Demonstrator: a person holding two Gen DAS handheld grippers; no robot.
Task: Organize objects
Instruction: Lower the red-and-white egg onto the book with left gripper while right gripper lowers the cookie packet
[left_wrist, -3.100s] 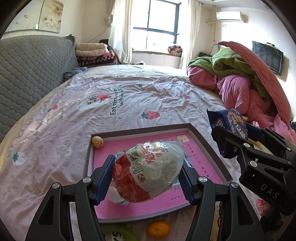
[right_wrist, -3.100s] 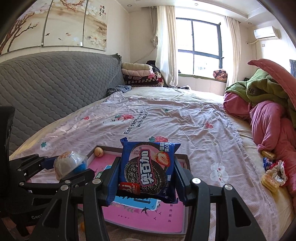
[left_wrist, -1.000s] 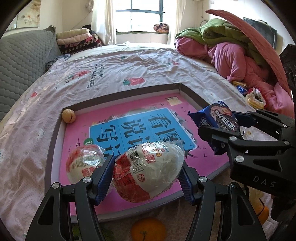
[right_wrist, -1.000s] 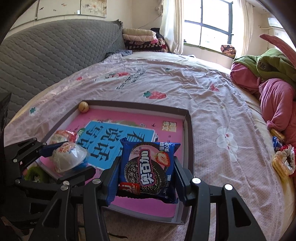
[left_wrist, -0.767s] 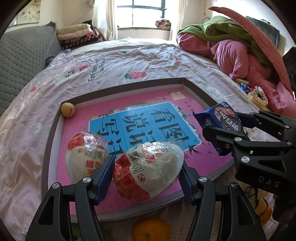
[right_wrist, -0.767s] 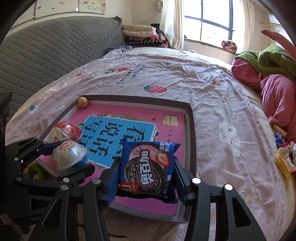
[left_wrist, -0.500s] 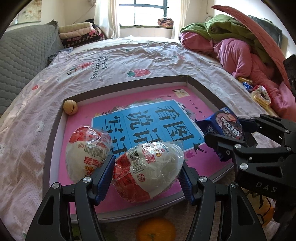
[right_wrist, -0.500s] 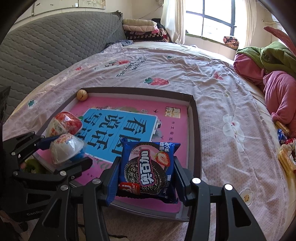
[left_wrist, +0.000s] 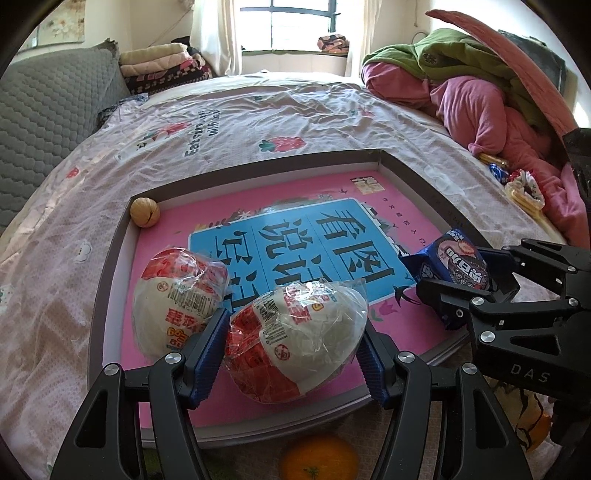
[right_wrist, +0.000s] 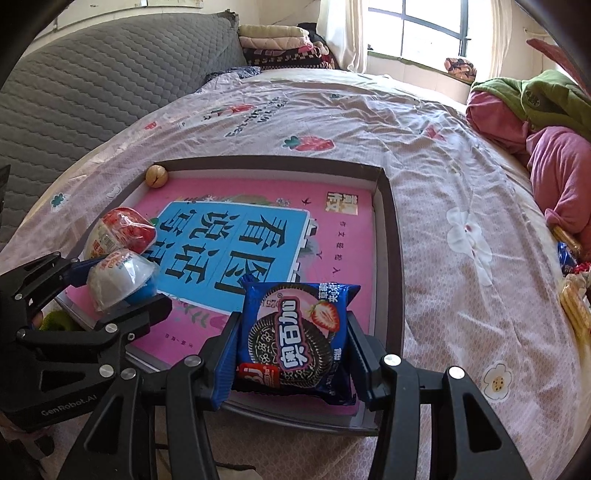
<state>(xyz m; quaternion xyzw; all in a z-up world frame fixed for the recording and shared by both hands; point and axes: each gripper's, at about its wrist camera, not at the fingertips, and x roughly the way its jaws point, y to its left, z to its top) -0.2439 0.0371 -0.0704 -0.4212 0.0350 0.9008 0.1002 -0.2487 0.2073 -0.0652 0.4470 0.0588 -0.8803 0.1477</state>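
Note:
A shallow grey-rimmed box (left_wrist: 410, 173) (right_wrist: 388, 192) with a pink and blue printed floor lies on the bed. My left gripper (left_wrist: 291, 350) (right_wrist: 122, 284) is shut on a red-and-white wrapped bun (left_wrist: 295, 336) (right_wrist: 118, 277), held over the box's near left part. A second wrapped bun (left_wrist: 177, 295) (right_wrist: 118, 229) rests on the box floor just left of it. My right gripper (right_wrist: 291, 354) (left_wrist: 465, 288) is shut on a blue cookie packet (right_wrist: 295, 332) (left_wrist: 450, 269) above the box's near right corner. A walnut (left_wrist: 145, 212) (right_wrist: 156, 176) sits in the far left corner.
An orange (left_wrist: 319, 458) lies on the bed just before the box's near rim. Loose snack packets (left_wrist: 517, 184) (right_wrist: 572, 280) lie to the right beside a heap of pink and green bedding (left_wrist: 472, 92). A grey quilted headboard (right_wrist: 92, 81) stands at the left.
Both grippers tipped down and came in over the box with their loads still gripped. The second bun on the box floor has come into full view at the left.

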